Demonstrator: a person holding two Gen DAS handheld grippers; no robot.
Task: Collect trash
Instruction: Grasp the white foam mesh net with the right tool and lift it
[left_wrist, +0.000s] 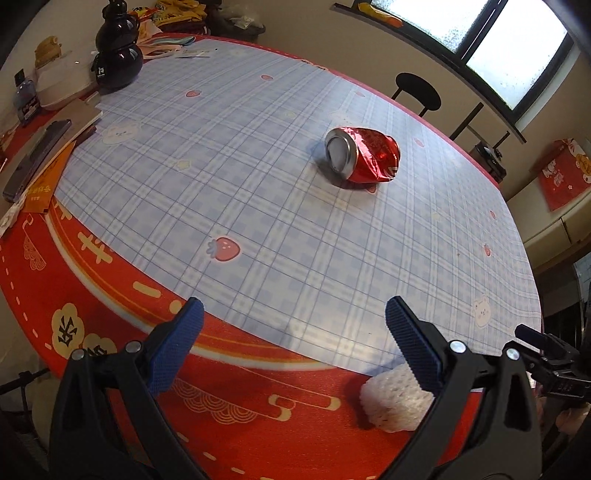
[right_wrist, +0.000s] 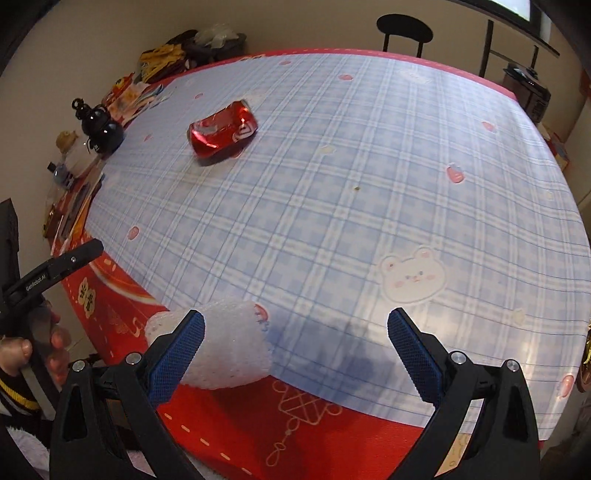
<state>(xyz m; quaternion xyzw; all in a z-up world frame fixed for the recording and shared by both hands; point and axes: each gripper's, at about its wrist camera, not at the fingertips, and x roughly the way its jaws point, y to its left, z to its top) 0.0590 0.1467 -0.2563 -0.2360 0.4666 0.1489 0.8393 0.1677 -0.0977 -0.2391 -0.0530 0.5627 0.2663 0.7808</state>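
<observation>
A crushed red soda can (left_wrist: 364, 154) lies on its side on the blue plaid mat, far ahead of my left gripper; it also shows in the right wrist view (right_wrist: 222, 131) at upper left. A white foam net sleeve (left_wrist: 393, 402) lies at the table's near edge, partly behind my left gripper's right finger. In the right wrist view the sleeve (right_wrist: 232, 350) lies just behind my right gripper's left finger. My left gripper (left_wrist: 294, 325) is open and empty. My right gripper (right_wrist: 296, 332) is open and empty, above the mat's near edge.
A black gourd-shaped bottle (left_wrist: 117, 51), a small blue bottle (left_wrist: 26, 98), books and a phone (left_wrist: 37, 158) crowd the table's left side. A black chair (left_wrist: 419, 92) stands beyond the far edge. The left gripper's arm (right_wrist: 48, 273) shows at left in the right wrist view.
</observation>
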